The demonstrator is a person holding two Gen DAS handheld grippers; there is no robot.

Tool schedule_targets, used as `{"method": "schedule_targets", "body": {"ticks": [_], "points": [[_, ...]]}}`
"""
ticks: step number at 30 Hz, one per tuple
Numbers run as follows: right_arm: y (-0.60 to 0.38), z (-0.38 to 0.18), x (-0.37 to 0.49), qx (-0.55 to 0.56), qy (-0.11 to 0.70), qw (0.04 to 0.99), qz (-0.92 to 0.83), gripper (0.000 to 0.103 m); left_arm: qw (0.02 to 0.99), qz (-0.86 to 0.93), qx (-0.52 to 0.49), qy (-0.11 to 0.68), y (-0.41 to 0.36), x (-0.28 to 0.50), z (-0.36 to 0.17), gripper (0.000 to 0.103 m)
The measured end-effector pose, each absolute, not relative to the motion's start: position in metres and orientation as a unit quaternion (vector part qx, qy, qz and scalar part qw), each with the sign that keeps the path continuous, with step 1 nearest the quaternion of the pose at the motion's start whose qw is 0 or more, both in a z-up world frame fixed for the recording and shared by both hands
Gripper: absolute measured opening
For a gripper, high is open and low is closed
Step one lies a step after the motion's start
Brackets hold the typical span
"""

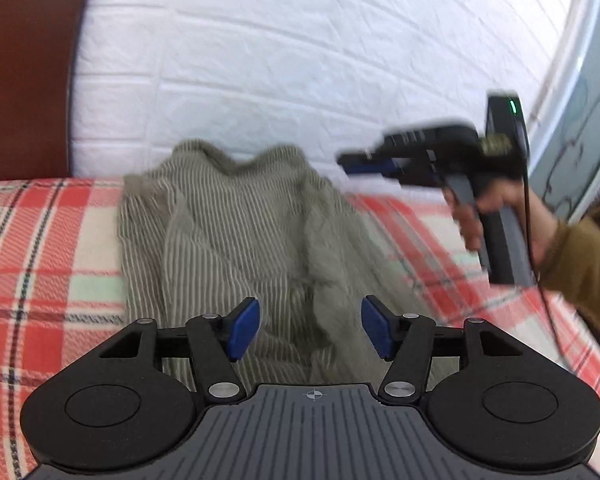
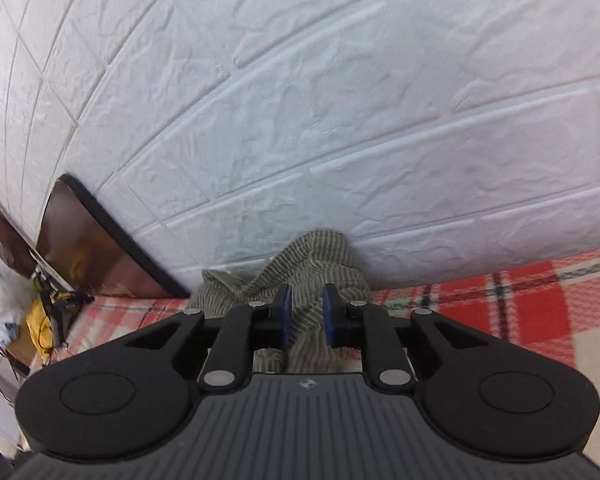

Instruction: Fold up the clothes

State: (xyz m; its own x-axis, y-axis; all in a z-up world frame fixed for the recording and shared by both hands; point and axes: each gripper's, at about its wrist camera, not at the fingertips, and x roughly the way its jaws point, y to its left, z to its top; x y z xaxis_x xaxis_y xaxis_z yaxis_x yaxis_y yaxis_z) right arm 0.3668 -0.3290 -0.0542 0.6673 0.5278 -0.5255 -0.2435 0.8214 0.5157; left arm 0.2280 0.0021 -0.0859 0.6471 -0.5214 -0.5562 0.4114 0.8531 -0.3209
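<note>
An olive striped garment [image 1: 228, 232] lies crumpled on the plaid blanket, its far edge bunched up against the wall. My left gripper [image 1: 310, 328] hovers over its near part, open, with nothing between the blue pads [image 1: 244, 328]. To the right, a hand carries my right gripper [image 1: 352, 164] in the air above the blanket, clear of the cloth. In the right wrist view the right gripper [image 2: 309, 316] stands open by a narrow gap. The garment [image 2: 320, 256] shows through that gap from behind and is not pinched.
A red, cream and green plaid blanket [image 1: 40, 240] covers the bed. A white brick-pattern wall [image 1: 300, 60] rises right behind it. A brown headboard [image 1: 28, 72] stands at the left. A mustard sleeve [image 1: 580, 264] enters from the right. Clutter [image 2: 4, 300] sits beyond the bed's left end.
</note>
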Motion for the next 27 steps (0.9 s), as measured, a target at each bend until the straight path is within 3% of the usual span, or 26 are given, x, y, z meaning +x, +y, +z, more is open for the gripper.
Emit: {"method": "schedule_targets", "body": {"ticks": [7,10,15,17,18,20,21,27], "points": [[-0.322,-0.071,0.342,0.157,0.386,0.879,0.232,0.02,0.89,-0.315,-0.06,0.326,-0.031,0.22,-0.078,0.071],[-0.317,-0.074,0.342,0.17,0.386,0.878,0.228,0.032,0.886,-0.318,-0.038,0.336,-0.048,0.217,-0.087,0.071],[-0.314,-0.078,0.346,0.198,0.383,0.873,0.23,0.034,0.881,-0.311,-0.036,0.353,-0.051,0.22,-0.098,0.071],[-0.313,-0.083,0.348,0.205,0.387,0.87,0.226,0.04,0.879,-0.308,-0.042,0.362,-0.046,0.223,-0.103,0.071],[-0.311,-0.085,0.349,0.199,0.39,0.871,0.224,0.039,0.877,-0.307,-0.047,0.365,-0.044,0.226,-0.104,0.071],[-0.311,-0.089,0.35,0.199,0.394,0.868,0.227,0.011,0.875,-0.309,-0.055,0.369,-0.043,0.23,-0.107,0.071],[-0.313,-0.09,0.35,0.201,0.393,0.868,0.227,0.006,0.874,-0.31,-0.058,0.37,-0.043,0.232,-0.108,0.071],[-0.337,-0.096,0.349,0.222,0.389,0.874,0.187,0.003,0.872,-0.317,-0.06,0.369,-0.039,0.236,-0.107,0.071]]}}
